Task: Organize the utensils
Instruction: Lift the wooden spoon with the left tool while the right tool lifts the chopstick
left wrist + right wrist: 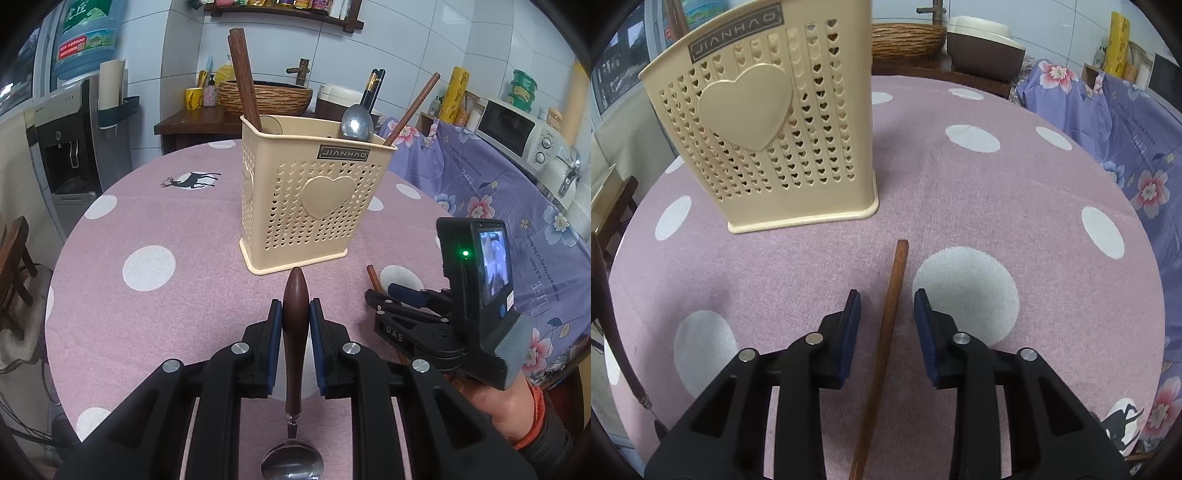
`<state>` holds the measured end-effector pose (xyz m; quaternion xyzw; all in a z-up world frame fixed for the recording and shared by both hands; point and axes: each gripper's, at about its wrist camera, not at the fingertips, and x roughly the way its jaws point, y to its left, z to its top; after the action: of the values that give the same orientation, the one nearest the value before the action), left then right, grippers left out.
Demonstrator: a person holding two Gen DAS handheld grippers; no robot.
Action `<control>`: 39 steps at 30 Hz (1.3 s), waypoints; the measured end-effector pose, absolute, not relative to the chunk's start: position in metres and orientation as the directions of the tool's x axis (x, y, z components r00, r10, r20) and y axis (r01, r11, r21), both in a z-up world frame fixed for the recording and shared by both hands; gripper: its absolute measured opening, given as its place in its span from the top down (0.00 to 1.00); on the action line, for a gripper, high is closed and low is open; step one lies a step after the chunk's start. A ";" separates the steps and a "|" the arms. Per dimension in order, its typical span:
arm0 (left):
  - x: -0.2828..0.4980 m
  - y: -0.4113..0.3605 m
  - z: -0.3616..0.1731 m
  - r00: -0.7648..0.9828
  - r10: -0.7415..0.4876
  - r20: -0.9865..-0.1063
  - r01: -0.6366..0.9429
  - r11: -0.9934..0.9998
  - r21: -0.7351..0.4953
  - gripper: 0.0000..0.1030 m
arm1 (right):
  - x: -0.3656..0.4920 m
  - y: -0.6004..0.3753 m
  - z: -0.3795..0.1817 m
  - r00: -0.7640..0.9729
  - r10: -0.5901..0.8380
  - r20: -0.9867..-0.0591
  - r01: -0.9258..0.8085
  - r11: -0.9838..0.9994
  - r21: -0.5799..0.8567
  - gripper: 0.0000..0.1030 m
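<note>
A beige perforated utensil holder [314, 195] stands on the pink dotted table [166, 229]; it also shows in the right wrist view [764, 122]. It holds wooden chopsticks [242, 77], a metal spoon [356, 123] and black chopsticks [375, 88]. My left gripper [295, 310] is shut on a spoon with a dark wooden handle [295, 325], bowl toward the camera, in front of the holder. My right gripper [886, 306] is open, its pads either side of a wooden chopstick [886, 332] lying on the table, not touching it. The right gripper also shows in the left wrist view [388, 295].
A floral purple cloth [498, 206] covers furniture on the right. A water dispenser [70, 147] stands at the left. A side table with a woven basket [264, 96] is behind. A microwave [517, 129] sits at the far right.
</note>
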<state>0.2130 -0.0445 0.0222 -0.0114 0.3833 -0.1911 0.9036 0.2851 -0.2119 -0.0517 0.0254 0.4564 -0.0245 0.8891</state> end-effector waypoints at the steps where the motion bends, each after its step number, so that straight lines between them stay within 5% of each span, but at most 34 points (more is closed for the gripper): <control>1: 0.213 -0.045 0.022 0.633 -0.355 -0.688 0.337 0.926 -0.167 0.84 | 0.286 -0.211 -0.051 0.583 -0.024 -0.812 0.068 0.998 0.020 0.76; 4: 0.212 -0.045 0.022 0.632 -0.356 -0.688 0.338 0.926 -0.167 0.84 | 0.291 -0.211 -0.051 0.584 -0.025 -0.811 0.071 0.997 0.021 0.90; 7: 0.212 -0.046 0.022 0.634 -0.356 -0.687 0.339 0.926 -0.167 0.84 | 0.292 -0.213 -0.050 0.578 0.041 -0.815 0.051 0.995 0.086 0.92; 22: 0.200 -0.033 0.040 0.660 -0.388 -0.644 0.340 0.918 -0.205 0.84 | 0.211 -0.235 0.051 0.768 0.212 -0.604 -0.043 0.959 0.282 0.92; 39: 0.192 -0.036 0.067 0.691 -0.428 -0.582 0.368 0.902 -0.227 0.84 | 0.166 -0.243 0.103 0.839 0.229 -0.493 -0.115 0.961 0.250 0.93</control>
<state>0.1918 -0.0364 0.0667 -0.0462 0.3280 -0.2167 0.9183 0.1664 -0.2431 0.1035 0.1057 0.2687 0.0901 0.9532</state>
